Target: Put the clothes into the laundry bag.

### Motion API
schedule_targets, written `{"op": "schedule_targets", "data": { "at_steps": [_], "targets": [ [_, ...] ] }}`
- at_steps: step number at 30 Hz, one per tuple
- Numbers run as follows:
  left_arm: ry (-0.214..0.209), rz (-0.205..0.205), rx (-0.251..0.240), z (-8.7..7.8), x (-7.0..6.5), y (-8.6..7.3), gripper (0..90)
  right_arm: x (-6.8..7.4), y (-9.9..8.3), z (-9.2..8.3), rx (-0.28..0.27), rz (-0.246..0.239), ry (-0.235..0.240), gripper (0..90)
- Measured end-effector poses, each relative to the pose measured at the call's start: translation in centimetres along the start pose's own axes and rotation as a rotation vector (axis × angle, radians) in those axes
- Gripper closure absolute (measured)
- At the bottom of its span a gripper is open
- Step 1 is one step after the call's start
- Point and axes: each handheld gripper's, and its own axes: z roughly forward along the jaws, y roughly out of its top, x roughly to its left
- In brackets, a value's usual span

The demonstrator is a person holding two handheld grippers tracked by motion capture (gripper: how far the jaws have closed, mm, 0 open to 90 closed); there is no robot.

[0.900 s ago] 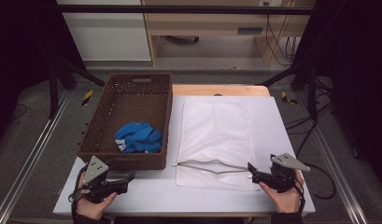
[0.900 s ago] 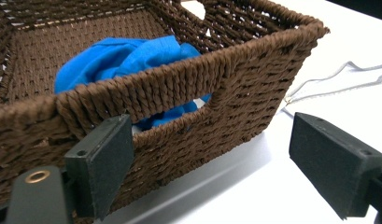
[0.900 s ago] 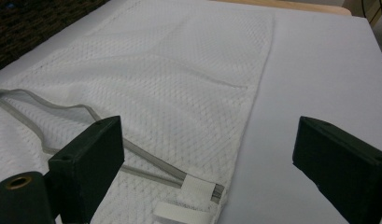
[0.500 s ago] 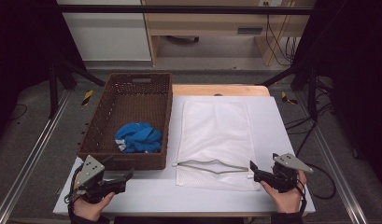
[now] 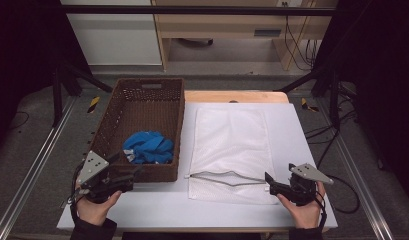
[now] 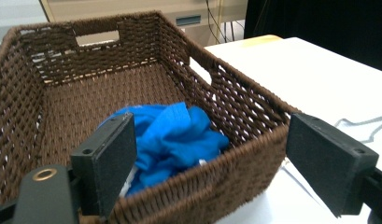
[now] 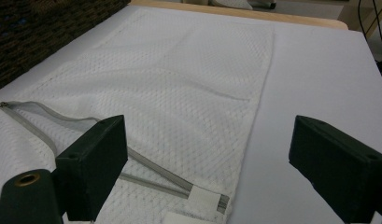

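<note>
I have both grippers low at the near edge of the counter (image 5: pixel 302 125), fingers apart and holding nothing. The left gripper (image 5: pixel 126 175) sits just outside the near wall of the basket (image 5: pixel 142 100), and its view looks over that wall at the blue cloth (image 6: pixel 172 135). The right gripper (image 5: pixel 270 184) points at the near right corner of the mesh bag (image 5: pixel 232 135).

The cloth lies crumpled in the near right part of the basket, against the wall. It looks soft and light, and I judge it will sag and drape once lifted. I would pinch a raised fold at the top of the heap, not an edge, so the bundle comes up in one piece and clears the wicker rim without snagging.

The bag lies flat on the counter just right of the basket. Its grey zipper (image 7: pixel 146 170) stands open along the near end, the upper lip wavy. The mesh is thin and limp, and I expect it to slide on the smooth top, so the stiffer zipper tape near the corner is the place to grip.

The counter is white and bare otherwise. Around it are dark curtains, metal rails on the floor and a wooden cabinet (image 5: pixel 232 25) behind.
</note>
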Motion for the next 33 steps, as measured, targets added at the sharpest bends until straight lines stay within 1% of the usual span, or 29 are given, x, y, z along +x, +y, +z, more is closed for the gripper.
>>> {"op": "schedule_targets", "data": {
  "at_steps": [3, 5, 8, 9, 14, 17, 23, 25, 30, 33],
  "targets": [
    [0.006, 0.006, 0.004, 0.7, 0.2, 0.8, 15.8, 0.1, 0.0, 0.1, 0.004, 0.001, 0.003, 12.1],
    [0.003, 0.007, 0.004, 1.1, 0.3, 1.2, 15.8, 0.1, -0.1, 0.2, 0.010, -0.002, 0.002, 12.0],
    [-0.014, -0.001, 0.005, 1.8, 0.4, 1.8, 16.0, 0.1, -0.1, 0.3, 0.009, 0.000, 0.005, 12.0],
    [-0.013, -0.002, 0.004, 1.9, 0.4, 2.0, 16.0, 0.1, 0.0, 0.3, 0.011, 0.007, 0.009, 12.0],
    [-0.007, 0.004, 0.003, 2.7, 0.7, 2.8, 16.3, 0.1, 0.0, 0.2, 0.004, 0.001, 0.004, 12.0],
    [0.004, 0.013, 0.019, 3.3, 1.0, 3.2, 16.3, 0.1, 0.1, 0.2, 0.005, 0.001, 0.006, 11.9],
    [0.025, 0.018, 0.050, 4.3, 2.0, 4.0, 16.2, 0.1, 0.1, 0.3, 0.009, 0.001, 0.005, 11.7],
    [0.023, 0.016, 0.058, 4.5, 2.3, 4.2, 16.2, 0.1, 0.1, 0.3, 0.008, 0.000, 0.003, 11.7],
    [0.036, 0.031, 0.072, 5.2, 2.9, 4.8, 16.1, 0.1, 0.1, 0.3, 0.003, -0.001, 0.001, 11.3],
    [0.035, 0.035, 0.090, 5.8, 3.2, 5.2, 16.2, 0.1, 0.2, 0.3, 0.002, -0.002, 0.000, 11.0]
  ]
}}
